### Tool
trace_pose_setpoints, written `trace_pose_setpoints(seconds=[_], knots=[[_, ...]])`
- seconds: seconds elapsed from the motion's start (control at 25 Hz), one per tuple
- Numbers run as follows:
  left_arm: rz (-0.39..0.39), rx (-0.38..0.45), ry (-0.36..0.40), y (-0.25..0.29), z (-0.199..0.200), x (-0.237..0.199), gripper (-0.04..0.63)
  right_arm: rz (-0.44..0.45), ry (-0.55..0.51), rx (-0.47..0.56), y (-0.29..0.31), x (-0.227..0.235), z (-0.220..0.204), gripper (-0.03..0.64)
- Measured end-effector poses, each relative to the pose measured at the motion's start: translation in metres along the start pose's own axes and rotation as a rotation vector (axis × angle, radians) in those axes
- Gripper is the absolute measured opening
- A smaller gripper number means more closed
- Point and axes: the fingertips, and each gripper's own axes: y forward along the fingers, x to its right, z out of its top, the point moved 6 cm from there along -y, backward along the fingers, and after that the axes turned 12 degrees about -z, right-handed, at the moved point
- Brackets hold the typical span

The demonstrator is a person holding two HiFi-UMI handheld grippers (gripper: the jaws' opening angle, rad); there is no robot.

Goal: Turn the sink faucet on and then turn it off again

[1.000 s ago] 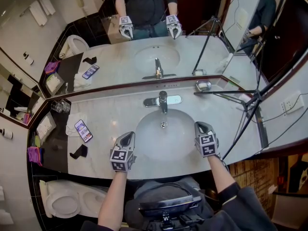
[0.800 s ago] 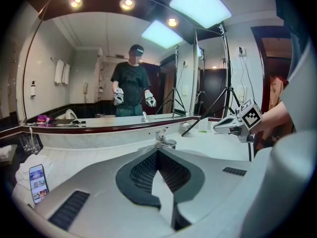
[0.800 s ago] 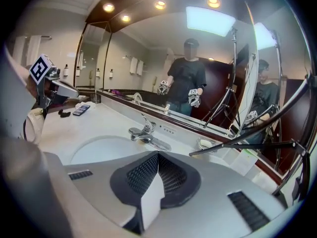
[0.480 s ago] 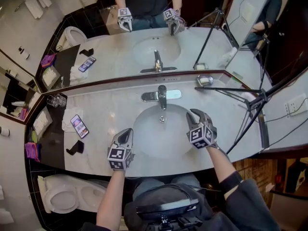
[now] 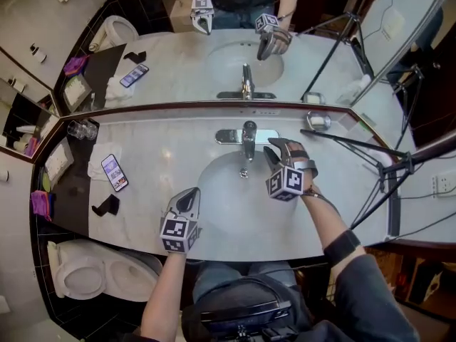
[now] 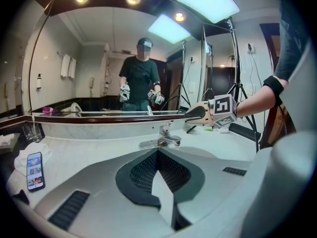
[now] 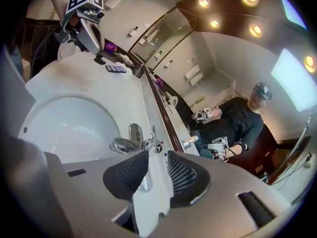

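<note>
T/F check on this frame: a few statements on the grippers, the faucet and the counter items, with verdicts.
1. The right gripper is clamped on the faucet. False: its jaws stand apart, having just been opening, with nothing between them; the faucet is just ahead.
2. A phone lies on the counter left of the basin. True.
3. The left gripper is near the counter's front edge, shut and empty. True.
4. The tripod stands left of the basin. False: it is on the right.
</note>
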Motion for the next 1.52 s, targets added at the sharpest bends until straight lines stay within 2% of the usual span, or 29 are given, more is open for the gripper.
trace_pose_setpoints(seconds=[0.12,0.68,1.08,1.2,1.52], knots=[[0.015,-0.012,-0.018,0.0,-0.007,-0.005,-0.005,0.033,-0.07,0.027,0.017,-0.007,0.01,0.167],[0.03,-0.002,-0.052,0.005,-0.011,-0.024,-0.005,0.092,-0.234,0.085,0.059,-0.028,0.034,0.166],[0.024,-0.004,-0.056,0.007,-0.013,-0.026,-0.005,0.114,-0.246,0.075,0.061,-0.033,0.034,0.155],[0.026,-0.001,-0.056,0.006,-0.013,-0.026,-0.005,0.1,-0.26,0.08,0.062,-0.032,0.034,0.135],[0.028,-0.01,-0.067,0.006,-0.02,-0.027,-0.005,0.098,-0.252,0.079,0.06,-0.032,0.035,0.133]])
